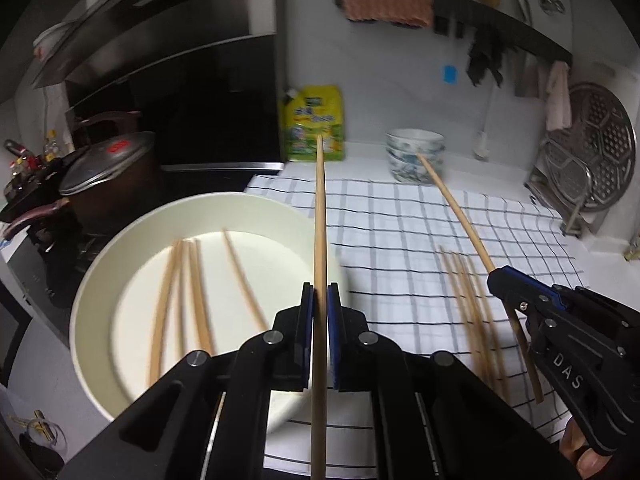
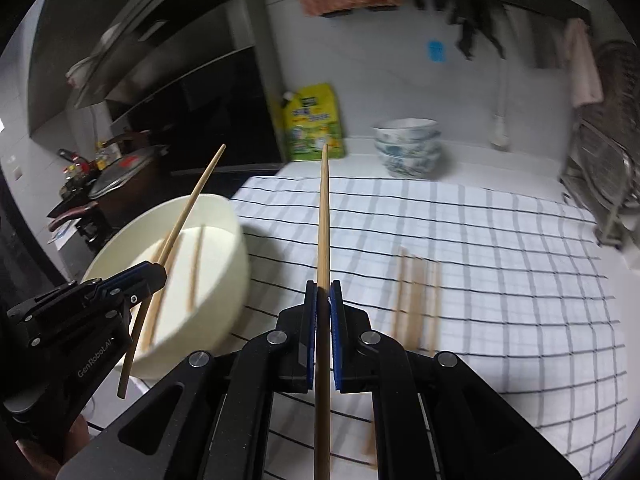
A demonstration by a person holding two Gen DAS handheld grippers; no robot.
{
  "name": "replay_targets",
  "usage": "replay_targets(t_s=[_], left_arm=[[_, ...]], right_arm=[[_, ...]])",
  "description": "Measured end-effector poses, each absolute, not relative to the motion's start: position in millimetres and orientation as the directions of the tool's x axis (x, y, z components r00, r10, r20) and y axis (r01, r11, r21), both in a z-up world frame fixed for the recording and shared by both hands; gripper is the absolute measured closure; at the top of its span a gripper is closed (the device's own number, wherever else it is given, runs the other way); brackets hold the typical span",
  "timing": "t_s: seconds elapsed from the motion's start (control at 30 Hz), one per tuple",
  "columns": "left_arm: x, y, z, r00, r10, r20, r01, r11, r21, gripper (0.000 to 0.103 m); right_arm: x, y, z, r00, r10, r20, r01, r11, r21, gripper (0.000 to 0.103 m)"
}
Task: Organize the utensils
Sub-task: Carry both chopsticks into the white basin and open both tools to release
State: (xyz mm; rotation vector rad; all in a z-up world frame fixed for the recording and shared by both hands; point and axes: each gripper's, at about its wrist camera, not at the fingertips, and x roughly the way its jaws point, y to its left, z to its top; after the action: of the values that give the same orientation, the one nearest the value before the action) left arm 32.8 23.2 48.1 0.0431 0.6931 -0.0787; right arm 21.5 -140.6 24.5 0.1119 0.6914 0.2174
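My left gripper (image 1: 320,292) is shut on a wooden chopstick (image 1: 320,216) that points forward, held above the right rim of the cream basin (image 1: 96,280). Several chopsticks (image 1: 188,292) lie inside the basin. My right gripper (image 2: 323,292) is shut on another chopstick (image 2: 323,216), held above the checked cloth (image 2: 500,280). Several loose chopsticks (image 2: 416,300) lie on the cloth to its right. Each gripper shows in the other's view, the right one (image 1: 496,276) at the right, the left one (image 2: 158,270) over the basin (image 2: 224,264).
A stack of patterned bowls (image 1: 416,156) and a yellow detergent pouch (image 1: 316,124) stand at the back wall. A lidded pot (image 1: 108,168) sits on the stove at the left. A metal rack with a steamer plate (image 1: 600,152) stands at the right.
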Motion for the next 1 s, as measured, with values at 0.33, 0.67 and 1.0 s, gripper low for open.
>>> replay_targets(t_s=[0.33,0.67,1.0], left_arm=[[52.1,116.5,38.5,0.744,0.08,-0.663,-0.089,0.996,0.02,0.095],[75.3,144.0,11.2,0.689,0.099,-0.718,-0.122,0.992,0.02,0.095],[84.7,152.5,-0.3,0.659,0.098,-0.746,-0.145,0.989,0.002,0.079]], right_arm=[[62.4,-27.9,28.1,0.674,0.391,-0.627,-0.355,0.916,0.189,0.097],[98.8,29.0,4.8,0.586,0.415,-0.696,-0.411,0.893,0.186,0.097],[113.4,26.6,-13.5,0.546,0.41,-0.731,-0.39,0.896,0.212,0.094]])
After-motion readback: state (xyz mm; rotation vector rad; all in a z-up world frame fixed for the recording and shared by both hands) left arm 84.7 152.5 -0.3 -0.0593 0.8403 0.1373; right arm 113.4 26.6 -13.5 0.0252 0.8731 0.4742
